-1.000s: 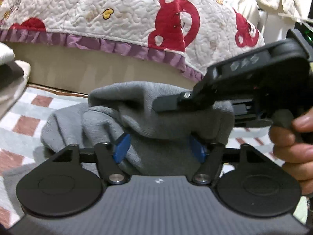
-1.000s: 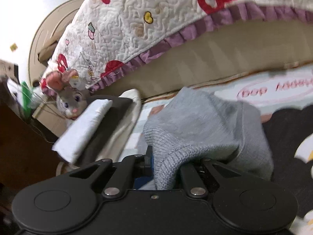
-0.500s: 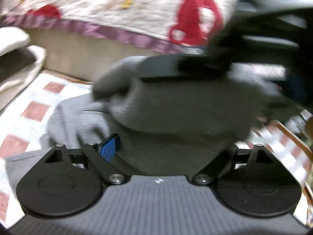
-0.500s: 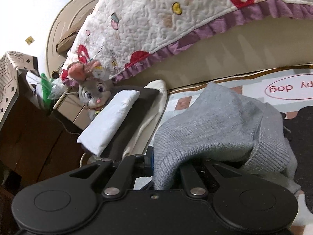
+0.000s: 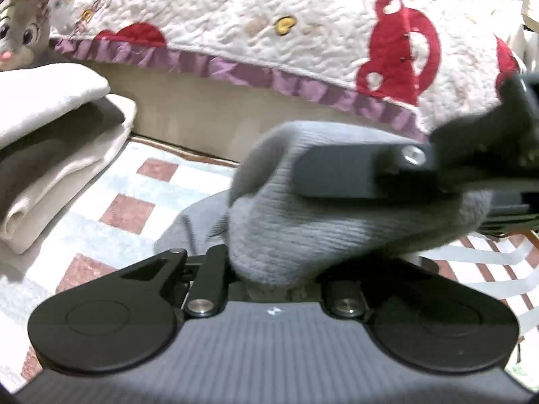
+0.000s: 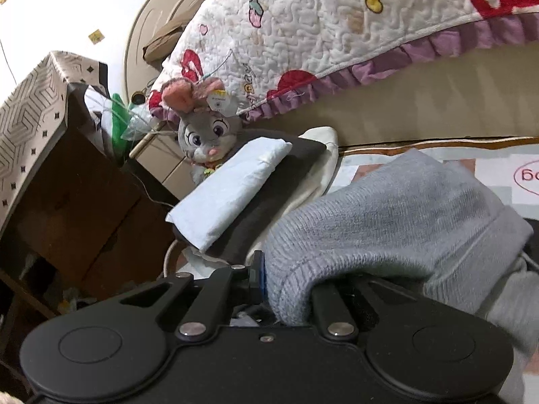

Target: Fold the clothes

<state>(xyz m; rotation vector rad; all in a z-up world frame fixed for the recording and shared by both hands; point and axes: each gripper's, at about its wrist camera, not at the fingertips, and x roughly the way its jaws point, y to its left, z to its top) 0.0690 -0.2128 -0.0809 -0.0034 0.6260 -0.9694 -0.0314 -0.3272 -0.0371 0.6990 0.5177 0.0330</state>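
Note:
A folded grey knit garment (image 5: pixel 323 232) is lifted off the checked mat (image 5: pixel 111 198). My left gripper (image 5: pixel 273 269) is shut on its near edge; the cloth hides the fingertips. My right gripper (image 6: pixel 289 286) is shut on the same grey garment (image 6: pixel 387 222), whose ribbed hem bulges over the fingers. In the left wrist view the right gripper's black finger (image 5: pixel 340 171) lies across the top of the bundle. A stack of folded clothes (image 5: pixel 50 144) lies left of the garment; it also shows in the right wrist view (image 6: pixel 242 188).
A bed with a white quilt with red bears and a purple frill (image 5: pixel 269 40) runs behind the mat. A grey plush rabbit (image 6: pixel 205 138) sits by the stack. A brown cabinet (image 6: pixel 77 202) stands at the left.
Both grippers have carried the grey garment left, toward the stack of folded clothes. The left gripper's blue pads, visible a second ago, are now buried in the cloth.

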